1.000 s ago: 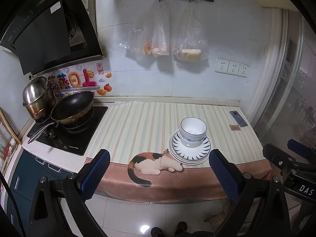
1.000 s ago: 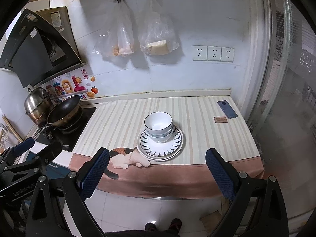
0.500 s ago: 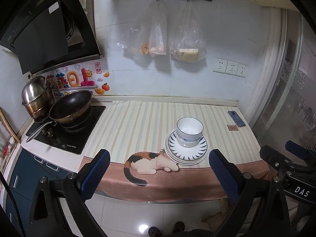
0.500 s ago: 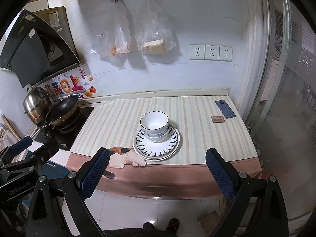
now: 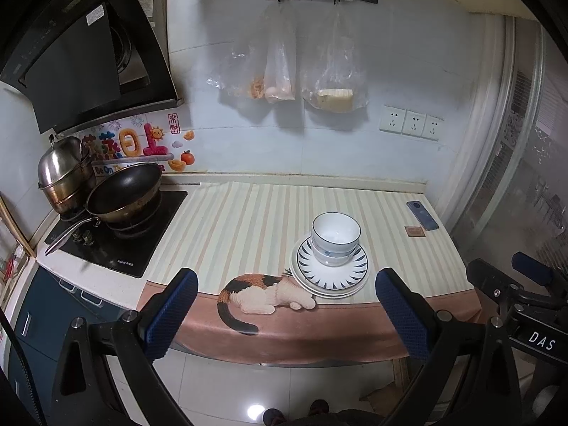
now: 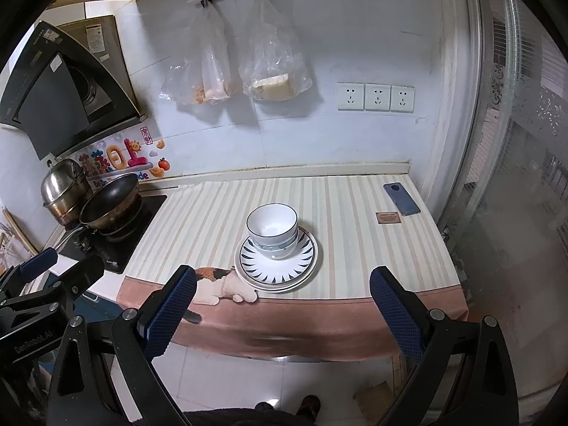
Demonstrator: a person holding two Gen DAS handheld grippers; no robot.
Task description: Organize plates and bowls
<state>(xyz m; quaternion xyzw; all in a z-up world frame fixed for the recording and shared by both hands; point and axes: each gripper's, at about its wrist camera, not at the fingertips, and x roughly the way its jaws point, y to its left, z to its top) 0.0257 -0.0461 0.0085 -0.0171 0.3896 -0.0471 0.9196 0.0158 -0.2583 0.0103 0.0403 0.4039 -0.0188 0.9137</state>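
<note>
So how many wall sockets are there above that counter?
3, side by side on the tiled wall at the right end: left socket, middle socket, right socket. None looks hidden.

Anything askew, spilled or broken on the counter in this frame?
Nothing spilled or broken. The bowls sit nested upright on the plates, though off-centre toward the back left. The plates lie near the counter's front edge, their rim overlapping the cat print. Both grippers are open, empty.
</note>
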